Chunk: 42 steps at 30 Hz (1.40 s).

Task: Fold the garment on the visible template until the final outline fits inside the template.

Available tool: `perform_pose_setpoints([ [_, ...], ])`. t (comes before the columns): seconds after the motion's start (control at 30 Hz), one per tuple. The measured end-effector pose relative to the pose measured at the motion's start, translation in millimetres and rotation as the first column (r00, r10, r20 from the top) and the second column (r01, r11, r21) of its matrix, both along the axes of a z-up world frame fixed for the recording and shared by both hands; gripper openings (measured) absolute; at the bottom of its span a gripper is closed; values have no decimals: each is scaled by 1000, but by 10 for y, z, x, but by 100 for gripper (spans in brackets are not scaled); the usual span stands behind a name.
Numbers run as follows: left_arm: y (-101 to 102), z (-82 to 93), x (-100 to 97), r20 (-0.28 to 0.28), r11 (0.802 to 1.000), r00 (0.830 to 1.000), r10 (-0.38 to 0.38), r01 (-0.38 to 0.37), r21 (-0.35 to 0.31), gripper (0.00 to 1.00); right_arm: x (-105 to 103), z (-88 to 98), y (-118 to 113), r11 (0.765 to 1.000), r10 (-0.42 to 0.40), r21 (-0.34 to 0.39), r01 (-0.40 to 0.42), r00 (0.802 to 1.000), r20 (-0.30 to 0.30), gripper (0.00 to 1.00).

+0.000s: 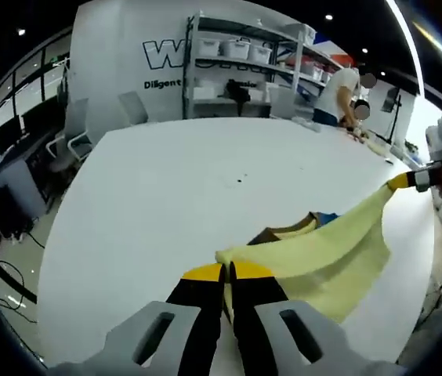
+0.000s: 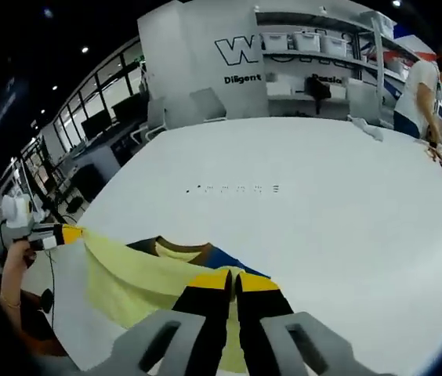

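A pale yellow garment (image 1: 323, 258) with a brown collar and a blue patch hangs stretched above the white table (image 1: 174, 196). In the left gripper view my left gripper (image 1: 226, 272) is shut on one edge of it. My right gripper (image 1: 409, 182) holds the far end at the right, a hand behind it. In the right gripper view my right gripper (image 2: 233, 278) is shut on the garment (image 2: 127, 274), which runs left to my left gripper (image 2: 64, 235). Small dark marks (image 2: 237, 188) dot the table (image 2: 323, 204). I cannot make out a template outline.
Shelves with white bins (image 1: 237, 51) stand behind the table. A person (image 1: 338, 94) stands at the far right end beside some items. Grey chairs (image 1: 131, 110) and desks with monitors (image 1: 17, 133) lie to the left. A cable (image 1: 9, 274) runs on the floor.
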<state>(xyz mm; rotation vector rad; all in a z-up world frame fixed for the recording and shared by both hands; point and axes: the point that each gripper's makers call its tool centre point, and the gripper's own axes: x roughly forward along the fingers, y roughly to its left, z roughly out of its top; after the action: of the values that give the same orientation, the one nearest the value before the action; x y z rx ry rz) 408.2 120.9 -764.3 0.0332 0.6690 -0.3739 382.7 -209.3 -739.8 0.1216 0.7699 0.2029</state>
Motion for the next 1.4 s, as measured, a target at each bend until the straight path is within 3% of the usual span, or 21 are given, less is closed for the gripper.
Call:
perform_pose_setpoints([
  [0.3,38,-391,260,-58,1000,998,16,-15,18,4,216,-422,-81,998,-54,-16,53,994,-90,0],
  [0.47,54,-594,308,-93,1000,996,12,-10,25,4,285,-609,-135,997,-68,-35,64,990,-124,0],
  [0.57,75,-759,320,-97,989,993,-61,74,129,4,318,-752,-122,997,-72,-22,69,986,-152,0],
  [0.73,61,-864,360,-107,993,993,-48,59,107,4,379,-889,-128,997,-32,-73,21,988,-152,0],
  [0.97,69,-933,375,-113,993,993,-45,57,107,5,451,-1001,-153,998,-12,-61,5,993,-119,0],
  [1.07,82,-951,381,-118,997,993,-13,22,75,6,542,-1013,-163,999,-8,-54,5,998,-60,0],
  [1.13,87,-927,383,-109,998,994,-6,12,55,7,537,-1058,-168,1000,-25,-13,24,997,-72,0],
  [1.2,87,-855,393,-80,1000,997,3,-1,24,9,584,-997,-150,1000,-13,15,13,1000,-8,7],
  [1.27,78,-812,359,-67,1000,998,-22,23,21,13,565,-970,-155,1000,-3,8,3,1000,10,19],
  [1.3,67,-781,349,-43,998,998,-52,54,33,17,578,-942,-147,999,36,-21,-35,998,44,22],
  [1.4,65,-750,304,-9,989,993,-120,120,81,33,499,-942,-131,992,99,-80,-95,994,52,28],
])
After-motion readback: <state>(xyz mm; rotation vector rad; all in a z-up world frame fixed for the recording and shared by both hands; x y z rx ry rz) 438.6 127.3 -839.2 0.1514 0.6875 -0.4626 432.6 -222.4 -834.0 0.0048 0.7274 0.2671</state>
